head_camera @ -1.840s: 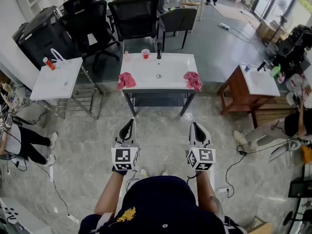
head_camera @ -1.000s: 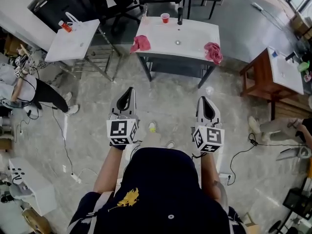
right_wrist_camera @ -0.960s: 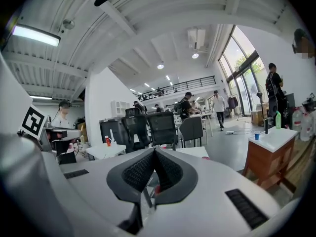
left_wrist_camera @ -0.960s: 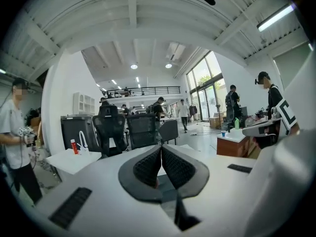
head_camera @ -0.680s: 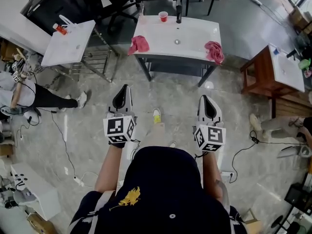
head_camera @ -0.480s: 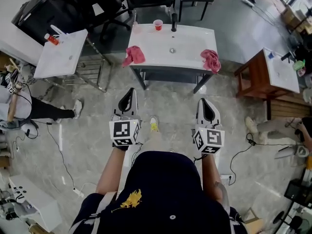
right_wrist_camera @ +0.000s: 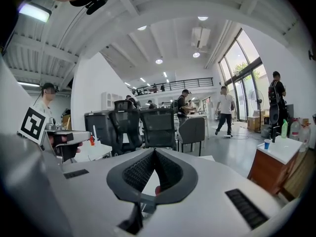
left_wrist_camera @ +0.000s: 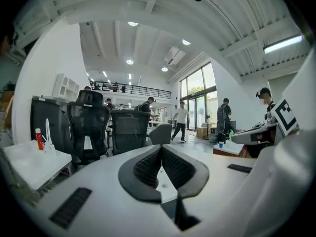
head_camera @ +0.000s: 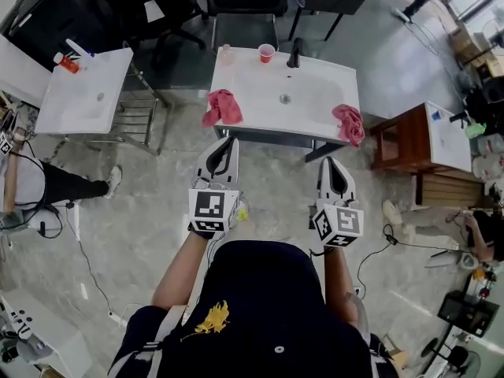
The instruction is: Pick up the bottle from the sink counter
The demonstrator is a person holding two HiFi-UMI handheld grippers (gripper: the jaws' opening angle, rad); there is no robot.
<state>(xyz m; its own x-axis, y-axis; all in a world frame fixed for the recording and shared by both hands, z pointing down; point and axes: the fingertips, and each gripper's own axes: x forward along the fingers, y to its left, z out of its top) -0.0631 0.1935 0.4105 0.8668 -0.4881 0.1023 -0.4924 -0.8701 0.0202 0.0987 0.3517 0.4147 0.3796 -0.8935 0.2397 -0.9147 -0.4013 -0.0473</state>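
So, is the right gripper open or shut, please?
Shut: on the right gripper the fingers meet at the tips, nothing between them.

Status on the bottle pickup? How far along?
Done: nothing beyond standing in front of the sink counter. In hand: nothing. The left gripper and right gripper are both shut and empty, on the counter's near side. Left: reach what looks like the bottle at the back left corner, near the red cup, open a gripper, grasp it and lift.
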